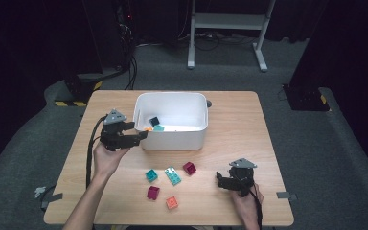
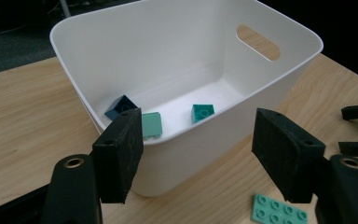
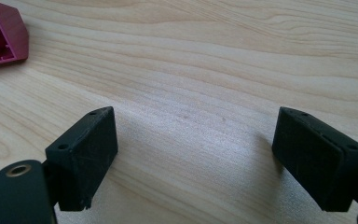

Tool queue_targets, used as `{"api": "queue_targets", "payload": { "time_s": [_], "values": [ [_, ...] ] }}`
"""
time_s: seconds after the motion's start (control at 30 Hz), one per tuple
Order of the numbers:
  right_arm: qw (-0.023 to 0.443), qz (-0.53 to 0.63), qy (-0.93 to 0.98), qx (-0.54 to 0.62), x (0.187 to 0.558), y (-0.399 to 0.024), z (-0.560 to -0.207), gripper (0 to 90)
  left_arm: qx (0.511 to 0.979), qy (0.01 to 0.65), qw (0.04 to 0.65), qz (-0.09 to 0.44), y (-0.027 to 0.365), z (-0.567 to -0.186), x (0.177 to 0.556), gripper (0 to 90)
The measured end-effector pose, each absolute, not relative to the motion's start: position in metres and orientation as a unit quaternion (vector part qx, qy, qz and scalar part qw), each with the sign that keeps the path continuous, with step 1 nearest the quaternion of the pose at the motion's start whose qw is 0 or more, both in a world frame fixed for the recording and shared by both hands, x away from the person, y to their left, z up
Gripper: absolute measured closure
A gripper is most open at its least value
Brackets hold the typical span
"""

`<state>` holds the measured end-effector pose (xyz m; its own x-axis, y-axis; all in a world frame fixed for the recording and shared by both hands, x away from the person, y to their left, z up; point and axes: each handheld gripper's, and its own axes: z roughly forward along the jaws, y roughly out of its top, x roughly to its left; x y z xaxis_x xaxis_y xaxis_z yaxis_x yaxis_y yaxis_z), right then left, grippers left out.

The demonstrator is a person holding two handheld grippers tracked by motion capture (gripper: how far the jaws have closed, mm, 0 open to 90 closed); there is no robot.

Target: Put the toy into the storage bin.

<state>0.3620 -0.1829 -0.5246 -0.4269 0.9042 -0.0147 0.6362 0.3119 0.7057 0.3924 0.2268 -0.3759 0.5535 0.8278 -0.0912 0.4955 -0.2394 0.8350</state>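
Note:
A white bin stands at the table's middle back. Inside it lie a dark blue brick, a pale green brick and a teal brick; the high view also shows something small and orange in there. My left gripper hovers at the bin's near left corner, open, with nothing between its pads. My right gripper rests low over bare wood at the front right, open and empty.
Loose on the table in front of the bin are a teal brick, a teal flat plate, two magenta bricks and an orange brick. A magenta brick lies just beyond the right gripper's jaws.

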Motion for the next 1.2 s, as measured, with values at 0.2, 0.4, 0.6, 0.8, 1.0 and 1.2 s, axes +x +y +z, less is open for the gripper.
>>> {"api": "queue_targets", "payload": {
  "time_s": [0.2,0.4,0.6,0.8,1.0,1.2],
  "values": [
    [0.21,0.319,0.782,0.493,0.362,-0.183,-0.525,13.7,0.762,0.438,0.443,0.179,0.233,-0.393,0.374,33.5],
    [0.21,0.319,0.782,0.492,0.362,-0.183,-0.525,13.7,0.76,0.442,0.446,0.17,0.234,-0.408,0.361,33.3],
    [0.21,0.319,0.782,0.492,0.362,-0.183,-0.525,13.7,0.763,0.446,0.435,0.173,0.234,-0.422,0.351,33.0],
    [0.21,0.319,0.782,0.492,0.362,-0.183,-0.525,13.7,0.765,0.446,0.435,0.163,0.232,-0.433,0.343,33.0],
    [0.21,0.319,0.782,0.492,0.362,-0.183,-0.525,13.7,0.775,0.443,0.427,0.148,0.226,-0.448,0.339,33.2],
    [0.21,0.319,0.782,0.492,0.362,-0.183,-0.525,13.7,0.785,0.44,0.413,0.142,0.218,-0.462,0.339,33.6]
  ]
}}
